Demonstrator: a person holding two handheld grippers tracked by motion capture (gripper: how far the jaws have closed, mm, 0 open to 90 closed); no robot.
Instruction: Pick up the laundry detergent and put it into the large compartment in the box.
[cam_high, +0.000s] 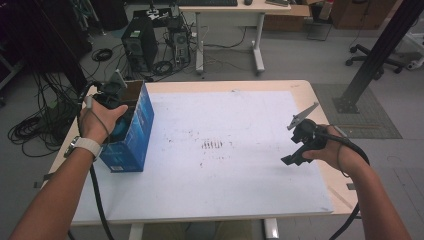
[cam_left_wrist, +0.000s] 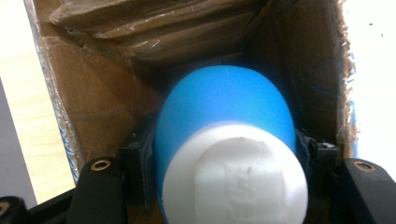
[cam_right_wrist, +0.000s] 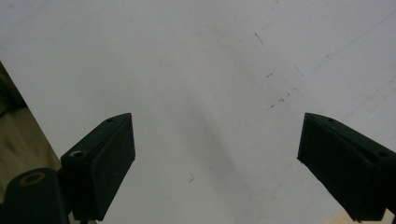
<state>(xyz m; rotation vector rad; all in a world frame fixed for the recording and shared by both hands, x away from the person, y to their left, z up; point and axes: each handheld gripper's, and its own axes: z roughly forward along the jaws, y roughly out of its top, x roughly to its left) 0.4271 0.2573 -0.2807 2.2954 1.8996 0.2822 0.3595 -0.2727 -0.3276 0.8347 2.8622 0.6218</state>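
Note:
A blue cardboard box (cam_high: 131, 140) stands open-topped at the table's left edge. My left gripper (cam_high: 114, 102) reaches down into its opening. In the left gripper view the jaws are shut on a blue rounded object with a white end (cam_left_wrist: 224, 154), held inside the box's brown cardboard walls (cam_left_wrist: 98, 112). My right gripper (cam_high: 295, 159) hovers over the right side of the white sheet (cam_high: 225, 150), apart from everything. Its jaws stand wide apart with nothing between them, and below them lies the bare white sheet (cam_right_wrist: 210, 84).
The white sheet bears dark scuff marks (cam_high: 212, 145) near its middle. The wooden table edge (cam_high: 320, 107) shows at the right. Beyond the table stand computer towers (cam_high: 140, 45), tangled cables (cam_high: 35, 127), a desk (cam_high: 230, 30) and a black post (cam_high: 375, 55).

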